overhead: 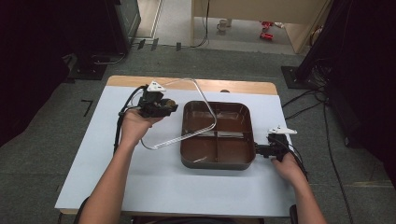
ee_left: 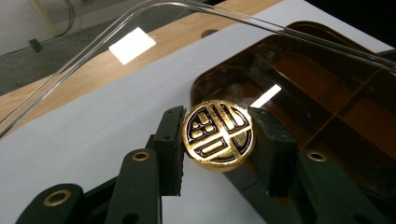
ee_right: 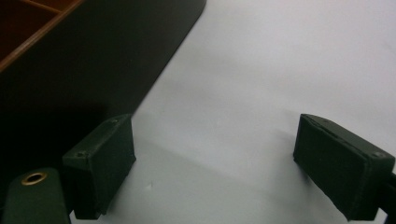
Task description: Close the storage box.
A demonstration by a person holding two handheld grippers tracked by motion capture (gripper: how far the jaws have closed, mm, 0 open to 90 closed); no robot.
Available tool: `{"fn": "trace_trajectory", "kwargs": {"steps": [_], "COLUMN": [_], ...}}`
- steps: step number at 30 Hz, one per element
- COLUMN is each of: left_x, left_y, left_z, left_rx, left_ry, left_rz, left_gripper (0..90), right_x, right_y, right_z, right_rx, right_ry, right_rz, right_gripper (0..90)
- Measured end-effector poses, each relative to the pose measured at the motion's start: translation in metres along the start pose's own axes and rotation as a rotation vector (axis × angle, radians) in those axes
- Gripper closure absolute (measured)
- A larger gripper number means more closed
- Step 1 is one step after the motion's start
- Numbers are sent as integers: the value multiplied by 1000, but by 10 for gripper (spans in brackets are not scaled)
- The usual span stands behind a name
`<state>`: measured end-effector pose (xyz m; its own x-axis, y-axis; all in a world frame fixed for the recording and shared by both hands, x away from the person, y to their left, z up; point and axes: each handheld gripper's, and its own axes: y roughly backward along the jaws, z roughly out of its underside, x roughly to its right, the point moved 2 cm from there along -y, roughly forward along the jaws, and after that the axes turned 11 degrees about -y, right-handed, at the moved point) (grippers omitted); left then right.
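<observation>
White bench (overhead: 116, 182): left gripper (ee_left: 217, 140) pinches gold knob (ee_left: 218, 135) left of brown tray (overhead: 217, 161); right gripper (ee_right: 215, 168) jaws spread

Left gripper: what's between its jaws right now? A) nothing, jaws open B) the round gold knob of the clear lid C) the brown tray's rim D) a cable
B: in the left gripper view the left gripper has its jaws closed on either side of the round gold knob of the clear lid, which is tilted up over the brown tray.
</observation>
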<state>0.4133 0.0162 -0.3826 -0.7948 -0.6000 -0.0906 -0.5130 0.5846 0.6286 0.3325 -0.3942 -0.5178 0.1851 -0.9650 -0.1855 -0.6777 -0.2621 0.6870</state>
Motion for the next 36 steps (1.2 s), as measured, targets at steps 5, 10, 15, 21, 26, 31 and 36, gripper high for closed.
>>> {"fn": "trace_trajectory", "kwargs": {"steps": [5, 10, 15, 21, 26, 31, 36], "left_x": [16, 29, 38, 58, 69, 76, 78], "left_y": [-13, -24, -31, -36, -47, -62, -73], "left_z": [-7, -10, -14, -24, -26, -27, -28], "left_rx": [11, 18, -27, -5, -5, -13, -24], "left_ry": [-30, -51, -88, -129, -156, -194, -222], "left_rz": [47, 75, 81, 116, 143, 187, 212], "left_gripper": [592, 592, 592, 592, 592, 592, 593], "right_x": [0, 0, 0, 1, 2, 2, 2], "right_y": [0, 0, 0, 0, 0, 0, 0], "right_z": [0, 0, 0, 0, -1, -1, 0], "right_rx": [-1, -1, -1, -5, -7, -6, -5], "right_ry": [-2, -3, -3, -12, -15, -18, -17], "right_rz": [0, 0, -1, -23, -34, -35, -34], "right_gripper": [121, 121, 119, 99, 87, 87, 88]}}
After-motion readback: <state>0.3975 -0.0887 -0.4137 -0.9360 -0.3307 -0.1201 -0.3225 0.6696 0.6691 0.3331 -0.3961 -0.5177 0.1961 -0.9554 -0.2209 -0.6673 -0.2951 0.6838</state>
